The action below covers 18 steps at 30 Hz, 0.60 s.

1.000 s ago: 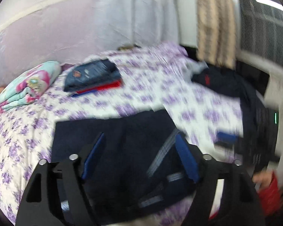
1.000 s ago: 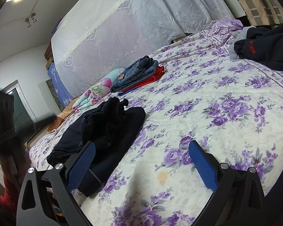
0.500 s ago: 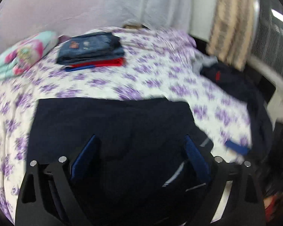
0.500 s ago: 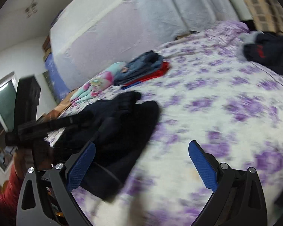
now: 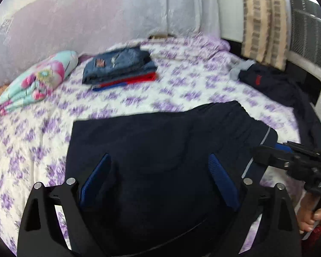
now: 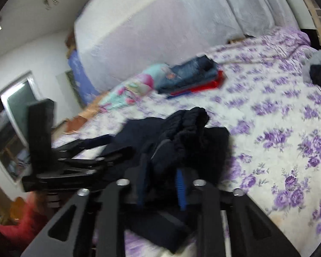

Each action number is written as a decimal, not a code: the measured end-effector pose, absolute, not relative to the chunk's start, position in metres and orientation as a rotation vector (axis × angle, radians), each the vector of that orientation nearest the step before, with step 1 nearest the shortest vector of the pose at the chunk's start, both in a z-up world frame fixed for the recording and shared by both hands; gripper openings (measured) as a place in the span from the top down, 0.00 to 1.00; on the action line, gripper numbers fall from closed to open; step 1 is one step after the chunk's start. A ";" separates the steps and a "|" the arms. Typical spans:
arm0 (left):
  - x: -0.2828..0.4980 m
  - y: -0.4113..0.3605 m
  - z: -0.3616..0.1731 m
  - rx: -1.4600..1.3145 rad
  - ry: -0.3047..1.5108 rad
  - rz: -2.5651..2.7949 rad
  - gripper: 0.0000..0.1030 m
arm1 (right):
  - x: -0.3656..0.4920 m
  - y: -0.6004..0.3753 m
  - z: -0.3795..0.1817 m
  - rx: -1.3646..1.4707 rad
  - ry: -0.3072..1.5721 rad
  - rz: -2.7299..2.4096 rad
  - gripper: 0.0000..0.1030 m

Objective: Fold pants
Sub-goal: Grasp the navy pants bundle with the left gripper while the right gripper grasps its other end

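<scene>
Dark navy pants spread near the front edge of the bed in the left wrist view, under the left gripper with jaws wide apart and pads clear of the cloth; a stack of folded jeans and a rolled flowered blanket well behind, another dark garment far right, the right gripper at the pants' right edge. In the right wrist view, same pants bunched up, right gripper closing with cloth between its blue pads, left gripper beside them at left.
</scene>
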<state>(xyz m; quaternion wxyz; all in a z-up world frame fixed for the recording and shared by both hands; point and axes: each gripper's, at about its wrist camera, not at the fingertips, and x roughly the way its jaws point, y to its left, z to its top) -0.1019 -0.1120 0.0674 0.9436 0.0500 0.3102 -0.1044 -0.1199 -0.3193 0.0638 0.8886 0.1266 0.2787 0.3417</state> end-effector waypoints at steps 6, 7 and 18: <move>-0.099 -0.141 0.034 0.217 0.763 -0.264 0.07 | -0.124 -0.328 0.020 0.283 0.706 0.670 0.82; -0.096 -0.144 0.024 0.224 0.778 -0.256 0.05 | -0.122 -0.333 0.011 0.318 0.724 0.679 0.82; -0.115 -0.128 0.050 0.151 0.678 -0.254 0.05 | -0.096 -0.334 0.095 0.310 0.569 0.697 0.75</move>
